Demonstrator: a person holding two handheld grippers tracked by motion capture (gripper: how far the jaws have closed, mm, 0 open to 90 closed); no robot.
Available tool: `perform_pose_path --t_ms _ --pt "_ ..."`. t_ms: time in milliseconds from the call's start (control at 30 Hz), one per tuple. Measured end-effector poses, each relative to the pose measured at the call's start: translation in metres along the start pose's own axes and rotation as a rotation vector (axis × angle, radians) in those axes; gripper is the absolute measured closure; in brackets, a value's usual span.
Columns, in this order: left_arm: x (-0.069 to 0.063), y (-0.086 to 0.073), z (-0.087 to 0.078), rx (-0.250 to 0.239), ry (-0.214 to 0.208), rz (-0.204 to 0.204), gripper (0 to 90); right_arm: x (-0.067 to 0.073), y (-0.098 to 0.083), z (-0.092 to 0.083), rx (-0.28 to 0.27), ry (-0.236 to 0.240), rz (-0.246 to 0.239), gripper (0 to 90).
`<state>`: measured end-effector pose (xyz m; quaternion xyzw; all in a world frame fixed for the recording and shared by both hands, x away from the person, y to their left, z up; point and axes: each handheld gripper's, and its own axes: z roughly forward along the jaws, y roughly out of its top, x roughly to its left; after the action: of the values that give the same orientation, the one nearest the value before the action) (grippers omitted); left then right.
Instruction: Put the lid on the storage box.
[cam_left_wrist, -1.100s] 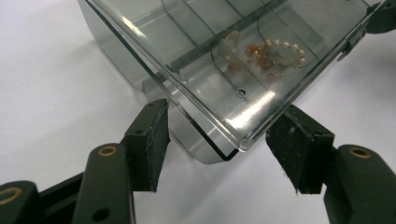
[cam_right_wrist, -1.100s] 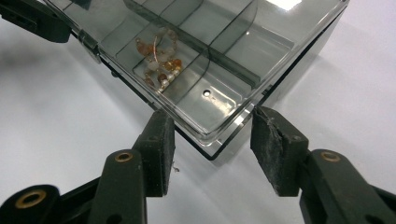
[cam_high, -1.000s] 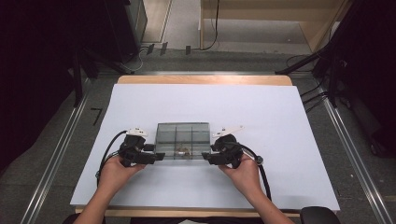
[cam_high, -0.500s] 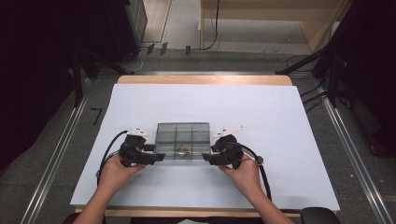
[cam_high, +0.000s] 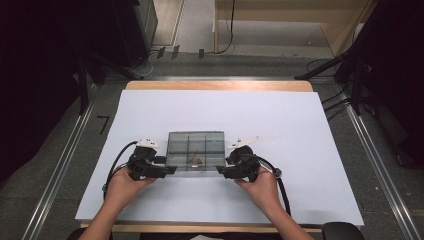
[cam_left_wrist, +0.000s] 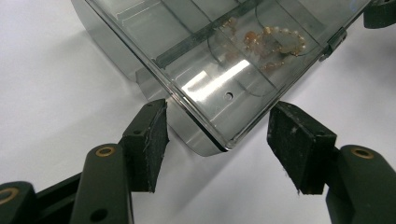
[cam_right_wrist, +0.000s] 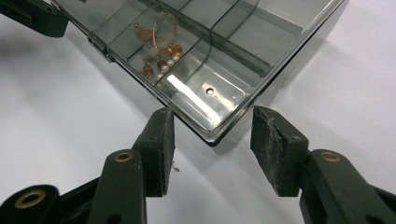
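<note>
A smoky clear compartment box (cam_high: 196, 150) with its lid down lies on the white sheet. A beaded bracelet (cam_high: 196, 161) sits in its near middle cell. My left gripper (cam_high: 169, 169) stands open at the box's near left corner. In the left gripper view that corner of the box (cam_left_wrist: 205, 56) pokes between the pads; one pad (cam_left_wrist: 152, 140) touches the box's wall and the other stands apart. My right gripper (cam_high: 223, 171) is open at the near right corner. In the right gripper view the box (cam_right_wrist: 224, 42) corner sits between both pads, and the bracelet (cam_right_wrist: 159, 46) shows through the lid.
The white sheet (cam_high: 280, 130) covers a wooden table with broad free room behind and beside the box. Metal rails (cam_high: 380, 170) run along both sides on the floor. Cables and dark equipment stand beyond the table's far edge. The box's small latch (cam_left_wrist: 332, 43) faces the person.
</note>
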<state>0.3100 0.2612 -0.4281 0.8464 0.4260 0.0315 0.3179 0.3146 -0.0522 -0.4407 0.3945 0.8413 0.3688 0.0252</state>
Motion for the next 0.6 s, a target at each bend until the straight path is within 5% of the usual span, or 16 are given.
perform_pose_path --t_ms 600 --pt "0.0008 0.0005 -0.002 0.007 -0.021 -0.003 38.0 0.0004 0.0001 -0.0003 0.015 0.002 -0.019 51.2"
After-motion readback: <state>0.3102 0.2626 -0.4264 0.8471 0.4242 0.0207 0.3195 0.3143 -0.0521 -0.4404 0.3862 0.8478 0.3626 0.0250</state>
